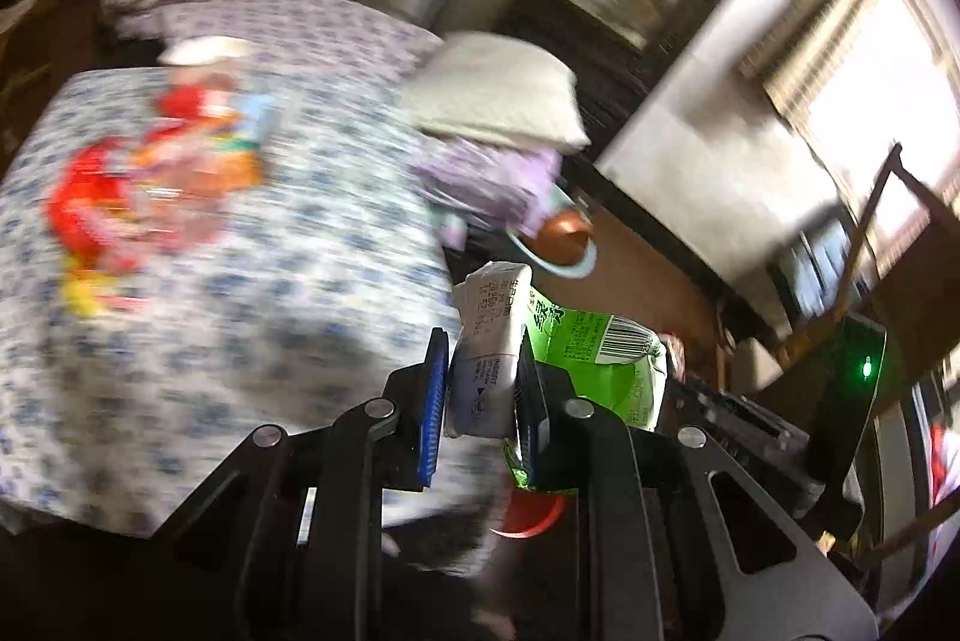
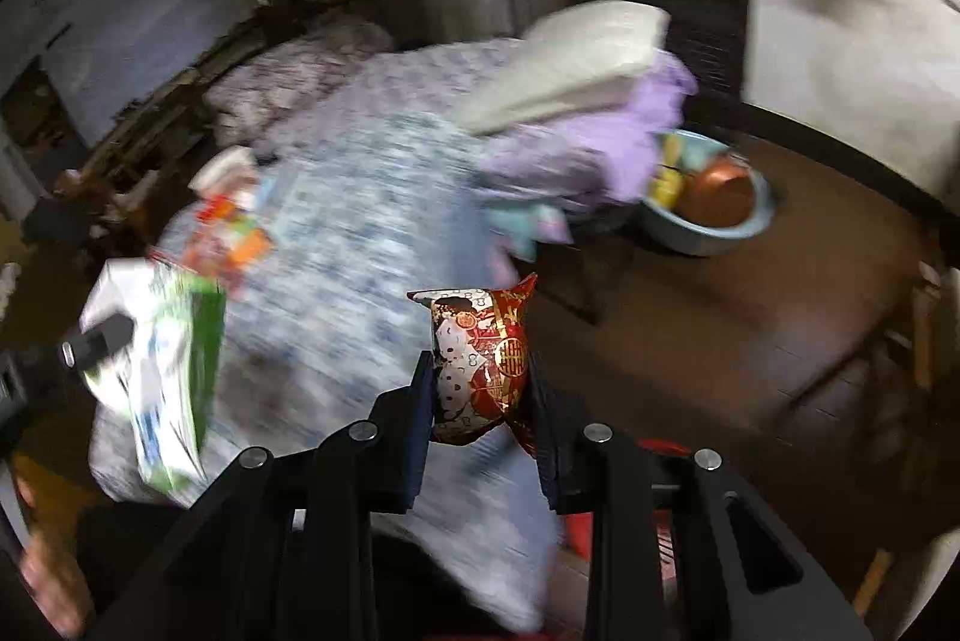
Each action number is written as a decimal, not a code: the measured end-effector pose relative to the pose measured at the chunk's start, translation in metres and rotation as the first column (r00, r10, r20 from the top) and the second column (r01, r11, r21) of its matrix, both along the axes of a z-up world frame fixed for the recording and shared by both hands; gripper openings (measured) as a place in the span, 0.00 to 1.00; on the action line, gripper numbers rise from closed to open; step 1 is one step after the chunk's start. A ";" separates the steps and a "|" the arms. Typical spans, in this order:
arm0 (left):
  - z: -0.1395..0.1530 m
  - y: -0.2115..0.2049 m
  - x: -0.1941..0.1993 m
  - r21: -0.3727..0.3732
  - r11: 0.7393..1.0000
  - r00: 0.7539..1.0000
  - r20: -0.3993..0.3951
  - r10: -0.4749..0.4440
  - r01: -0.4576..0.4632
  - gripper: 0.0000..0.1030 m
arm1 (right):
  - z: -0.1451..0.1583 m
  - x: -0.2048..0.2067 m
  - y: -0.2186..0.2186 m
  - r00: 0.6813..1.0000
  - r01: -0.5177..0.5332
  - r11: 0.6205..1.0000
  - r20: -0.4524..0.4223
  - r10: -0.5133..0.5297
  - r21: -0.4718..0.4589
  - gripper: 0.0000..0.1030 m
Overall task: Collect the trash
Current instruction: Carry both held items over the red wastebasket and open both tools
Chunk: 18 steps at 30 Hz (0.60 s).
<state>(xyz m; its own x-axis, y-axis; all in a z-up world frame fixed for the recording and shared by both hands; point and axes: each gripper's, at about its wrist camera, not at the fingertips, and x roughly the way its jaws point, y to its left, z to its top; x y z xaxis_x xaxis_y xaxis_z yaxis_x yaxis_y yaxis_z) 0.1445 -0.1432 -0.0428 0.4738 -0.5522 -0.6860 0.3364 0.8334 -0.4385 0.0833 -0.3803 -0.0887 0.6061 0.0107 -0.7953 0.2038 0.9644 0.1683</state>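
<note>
My left gripper (image 1: 480, 377) is shut on a crumpled green and white drink carton (image 1: 576, 347), held above the edge of the bed. The same carton (image 2: 174, 371) shows blurred at the left of the right wrist view. My right gripper (image 2: 480, 389) is shut on a small red and gold foil snack packet (image 2: 480, 359). More colourful wrappers (image 1: 150, 185) lie in a heap on the blue floral bedspread (image 1: 300, 281); the right wrist view shows these wrappers (image 2: 234, 227) too. Both views are smeared by motion.
A folded grey pillow (image 1: 498, 95) and purple clothes (image 1: 492, 185) are piled at the bed's far side. A blue basin (image 2: 714, 203) with a copper bowl stands on the brown floor. Something red (image 1: 528, 515) sits below the left gripper. A wooden chair (image 1: 900, 251) stands at right.
</note>
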 end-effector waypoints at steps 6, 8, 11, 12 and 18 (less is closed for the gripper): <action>-0.037 -0.115 -0.010 0.059 0.988 0.987 -0.074 -0.141 0.145 0.21 | -0.069 -0.066 -0.080 0.977 0.159 0.987 -0.146 -0.155 0.012 0.29; -0.061 -0.148 -0.010 0.078 0.980 0.978 -0.121 -0.171 0.181 0.21 | -0.097 -0.078 -0.096 0.964 0.202 0.978 -0.186 -0.189 0.051 0.29; -0.094 -0.183 -0.007 0.127 0.969 0.967 -0.174 -0.188 0.211 0.21 | -0.143 -0.090 -0.112 0.944 0.257 0.962 -0.239 -0.228 0.097 0.29; -0.110 -0.196 -0.005 0.147 0.964 0.961 -0.201 -0.190 0.221 0.21 | -0.154 -0.091 -0.116 0.939 0.266 0.958 -0.252 -0.233 0.109 0.29; -0.183 -0.235 0.006 0.251 0.931 0.936 -0.299 -0.186 0.265 0.21 | -0.220 -0.084 -0.122 0.912 0.303 0.937 -0.338 -0.233 0.172 0.29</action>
<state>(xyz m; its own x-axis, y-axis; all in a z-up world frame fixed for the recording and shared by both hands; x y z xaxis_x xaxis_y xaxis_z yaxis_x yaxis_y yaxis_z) 0.1504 -0.3786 -0.2253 0.1381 -0.3862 -0.9120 0.4345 0.8511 -0.2947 -0.0005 -0.5020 -0.3091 0.3356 0.0747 -0.9390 0.5250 0.8128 0.2523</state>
